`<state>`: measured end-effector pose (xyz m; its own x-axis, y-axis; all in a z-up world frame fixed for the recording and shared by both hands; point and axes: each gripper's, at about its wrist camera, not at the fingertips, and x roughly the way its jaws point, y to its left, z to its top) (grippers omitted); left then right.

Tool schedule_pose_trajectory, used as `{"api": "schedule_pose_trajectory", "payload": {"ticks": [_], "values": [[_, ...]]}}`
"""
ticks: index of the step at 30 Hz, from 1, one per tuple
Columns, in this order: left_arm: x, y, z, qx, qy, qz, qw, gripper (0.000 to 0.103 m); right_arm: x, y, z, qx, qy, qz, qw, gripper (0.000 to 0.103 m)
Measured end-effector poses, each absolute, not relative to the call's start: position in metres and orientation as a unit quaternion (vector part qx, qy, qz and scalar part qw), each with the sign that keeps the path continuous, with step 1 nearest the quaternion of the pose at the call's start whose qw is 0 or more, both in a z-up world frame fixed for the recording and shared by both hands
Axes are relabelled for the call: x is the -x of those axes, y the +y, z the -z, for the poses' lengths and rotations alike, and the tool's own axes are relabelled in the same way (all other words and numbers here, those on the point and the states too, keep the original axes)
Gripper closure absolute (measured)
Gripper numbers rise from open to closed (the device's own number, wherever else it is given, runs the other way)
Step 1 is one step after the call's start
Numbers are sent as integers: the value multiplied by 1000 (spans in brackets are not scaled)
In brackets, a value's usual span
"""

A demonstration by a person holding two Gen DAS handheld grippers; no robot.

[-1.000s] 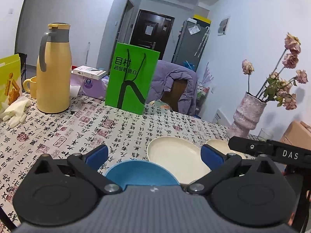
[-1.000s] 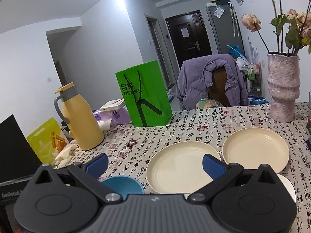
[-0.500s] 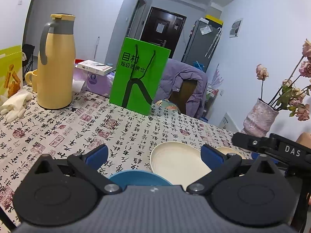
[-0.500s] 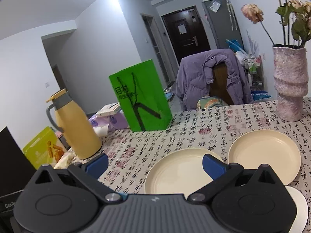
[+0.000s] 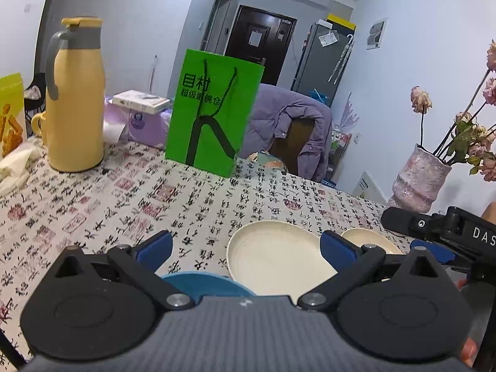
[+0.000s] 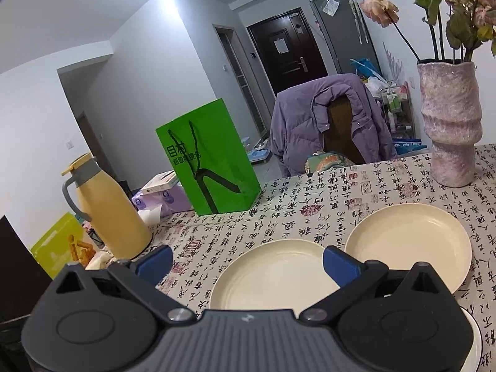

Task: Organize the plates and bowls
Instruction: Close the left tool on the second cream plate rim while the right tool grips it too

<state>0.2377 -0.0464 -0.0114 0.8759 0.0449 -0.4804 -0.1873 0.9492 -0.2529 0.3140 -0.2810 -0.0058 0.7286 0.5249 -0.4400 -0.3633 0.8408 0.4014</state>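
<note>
Grippers both drop lower toward the table than a second ago: horizon rises in both wrist views and the dishes slide under the bodies. Left gripper (image 5: 245, 248) has jaws spread, nothing between them; blue bowl (image 5: 206, 283) sits right below it at the near edge of the table (image 5: 93, 204), now mostly hidden. Right gripper (image 6: 246, 262) also spread wide and empty, over the near cream plate (image 6: 272, 274). Far cream plate (image 6: 409, 245) lies just beside it toward the right edge, apart from the vase (image 6: 449, 124). White dish rim (image 6: 474, 344) shows at the near right corner. Nothing stacked yet; looks like approach before a first grab.
</note>
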Motion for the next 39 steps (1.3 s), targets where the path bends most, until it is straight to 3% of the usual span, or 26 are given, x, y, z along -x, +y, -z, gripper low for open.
{"api": "schedule_pose_trajectory", "payload": {"ticks": [23,31,33,37,39], "values": [[-307,-57,25,100,306,-105,941,0,-365,-299,51,-179,350,-192,899,0],[-337,-56,37,84,331,-119,932,0,-376,-289,71,-171,379,-182,891,7],[-347,-54,41,84,342,-122,928,0,-378,-286,75,-166,385,-178,890,15],[-362,-51,50,79,359,-128,921,0,-382,-280,83,-158,398,-177,886,18],[-369,-50,54,80,368,-126,918,0,-383,-277,86,-152,402,-174,886,24]]}}
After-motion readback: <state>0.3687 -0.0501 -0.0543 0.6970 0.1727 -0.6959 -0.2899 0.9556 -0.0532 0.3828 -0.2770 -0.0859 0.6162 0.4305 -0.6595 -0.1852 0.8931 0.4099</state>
